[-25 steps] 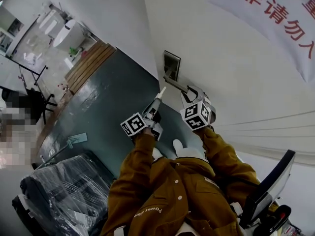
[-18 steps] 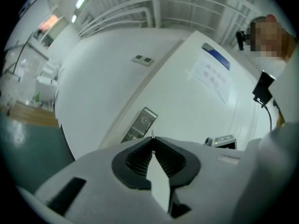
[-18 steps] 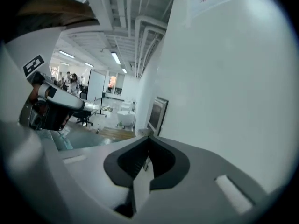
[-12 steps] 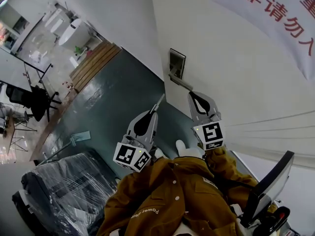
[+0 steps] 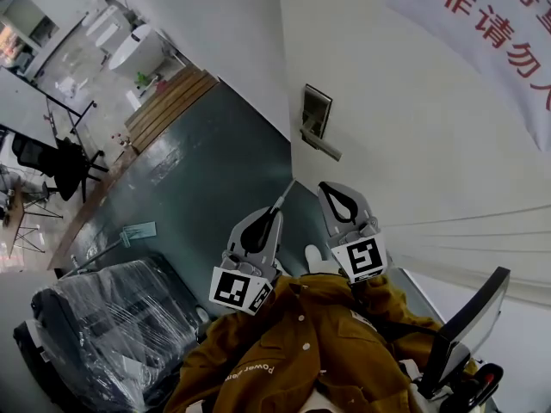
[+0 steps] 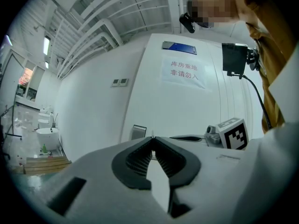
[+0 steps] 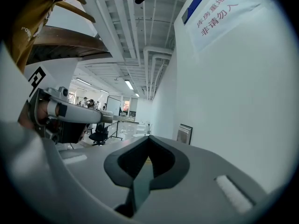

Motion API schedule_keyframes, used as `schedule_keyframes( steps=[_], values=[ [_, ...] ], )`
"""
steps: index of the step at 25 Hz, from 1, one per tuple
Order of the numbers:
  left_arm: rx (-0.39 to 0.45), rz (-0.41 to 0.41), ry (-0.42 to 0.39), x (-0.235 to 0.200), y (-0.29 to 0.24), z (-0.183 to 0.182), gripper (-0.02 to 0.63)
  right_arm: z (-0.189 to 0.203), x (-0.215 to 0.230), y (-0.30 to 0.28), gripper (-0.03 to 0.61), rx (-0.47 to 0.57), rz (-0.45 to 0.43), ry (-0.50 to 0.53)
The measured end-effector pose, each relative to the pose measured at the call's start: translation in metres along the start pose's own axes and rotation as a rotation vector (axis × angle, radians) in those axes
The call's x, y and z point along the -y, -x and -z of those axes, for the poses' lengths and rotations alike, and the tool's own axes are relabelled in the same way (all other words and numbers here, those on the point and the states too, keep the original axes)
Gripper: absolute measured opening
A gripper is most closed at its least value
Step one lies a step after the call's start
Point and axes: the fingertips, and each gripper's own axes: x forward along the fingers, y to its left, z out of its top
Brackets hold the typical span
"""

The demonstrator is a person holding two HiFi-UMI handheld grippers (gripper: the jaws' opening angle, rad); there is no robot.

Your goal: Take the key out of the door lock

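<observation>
A dark lock plate (image 5: 316, 110) with a lever handle (image 5: 322, 144) sits on the white door (image 5: 413, 127). Both grippers hang back from it, close to my chest. My left gripper (image 5: 281, 203) is shut on a thin pale blade, the key (image 5: 288, 185) by its look, which pokes out past the tips. In the left gripper view that key (image 6: 152, 132) shows as a sliver at the tips of the left gripper (image 6: 152, 138), with the lock plate (image 6: 138, 131) beyond. My right gripper (image 5: 329, 188) is shut and holds nothing. From the right gripper (image 7: 148, 139), the lock plate (image 7: 185, 133) lies ahead to the right.
A banner with red characters (image 5: 491, 15) hangs on the door. A plastic-wrapped black bundle (image 5: 95, 325) lies at lower left, and a dark screen on a stand (image 5: 469, 325) at lower right. A wooden platform (image 5: 168, 101) and a black chair (image 5: 56, 157) stand farther off on the floor.
Both grippers have drawn back from the lock toward my body. The right gripper has left the door handle and closed. The left gripper still carries the thin blade.
</observation>
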Motion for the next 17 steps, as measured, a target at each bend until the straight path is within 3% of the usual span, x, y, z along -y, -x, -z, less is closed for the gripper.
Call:
schedule_keyframes(
  steps=[17],
  values=[
    [0.012, -0.029, 0.030, -0.0041, 0.0022, -0.0011, 0.020, -0.0047, -0.0019, 0.0030, 0.005, 0.013, -0.020, -0.014]
  ],
)
